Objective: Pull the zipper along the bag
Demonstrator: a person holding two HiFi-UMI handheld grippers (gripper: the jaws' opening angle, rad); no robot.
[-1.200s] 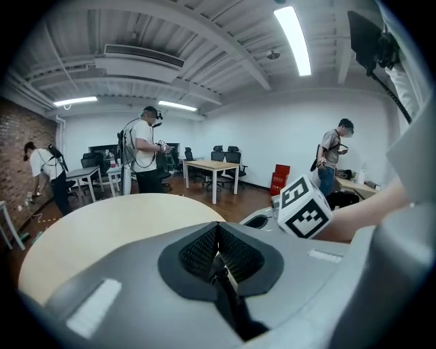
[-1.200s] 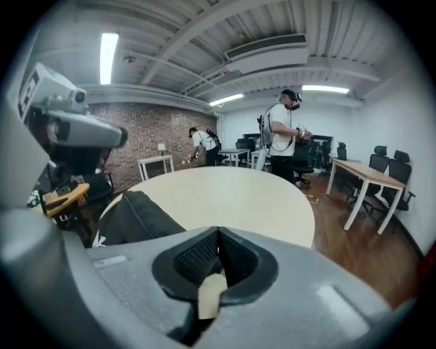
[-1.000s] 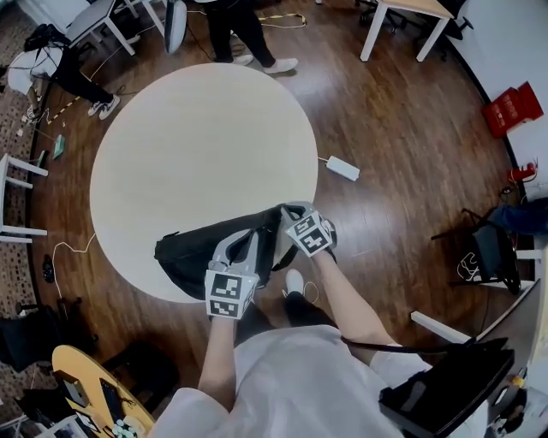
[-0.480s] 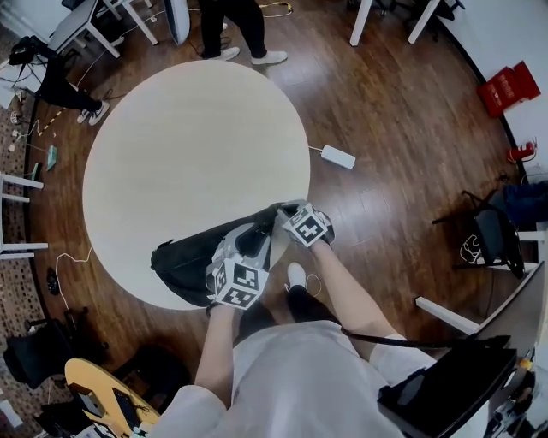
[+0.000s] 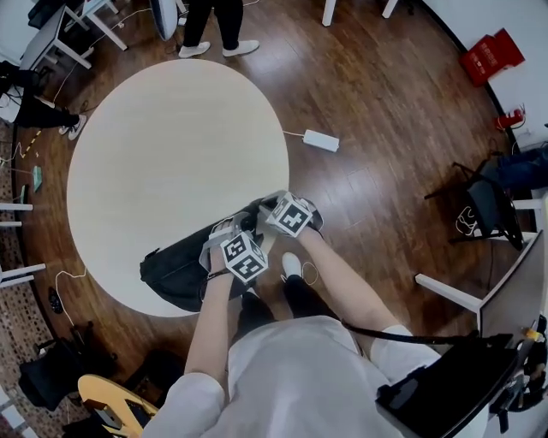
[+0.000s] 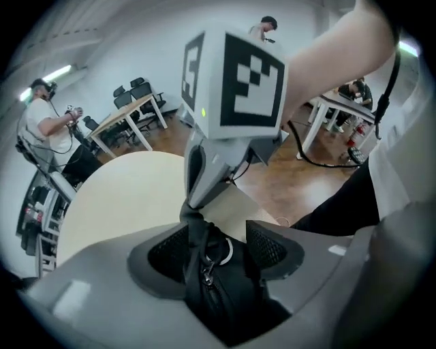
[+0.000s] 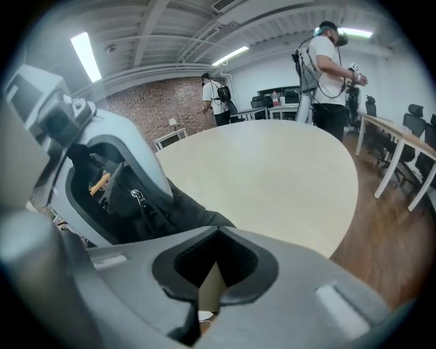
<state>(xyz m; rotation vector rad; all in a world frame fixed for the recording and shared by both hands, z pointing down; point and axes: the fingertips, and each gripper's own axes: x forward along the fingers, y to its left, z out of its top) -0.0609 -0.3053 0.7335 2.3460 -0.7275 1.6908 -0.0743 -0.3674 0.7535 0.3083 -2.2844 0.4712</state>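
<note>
A black bag [image 5: 175,267] lies at the near edge of the round table [image 5: 171,145]. In the left gripper view its zipped end, with the zipper pull and a metal ring [image 6: 216,253], sits between the wide-apart jaws of my left gripper [image 6: 218,249]; the jaws are opening and the pads [image 6: 163,253] do not press on it. Just ahead, my right gripper [image 6: 195,206] is shut on the bag's end tab [image 6: 195,221]. The right gripper view shows its jaws [image 7: 204,290] together, and the left gripper [image 7: 102,191] around the bag [image 7: 157,211].
A white power strip [image 5: 319,141] lies on the wood floor past the table. A person's legs [image 5: 210,21] are at the far side. A black chair [image 5: 486,210] and red box [image 5: 488,56] are to the right, a yellow guitar [image 5: 116,409] near left.
The left gripper's jaws have spread apart and it has moved along the bag toward the right gripper. The right gripper stays shut at the bag's end.
</note>
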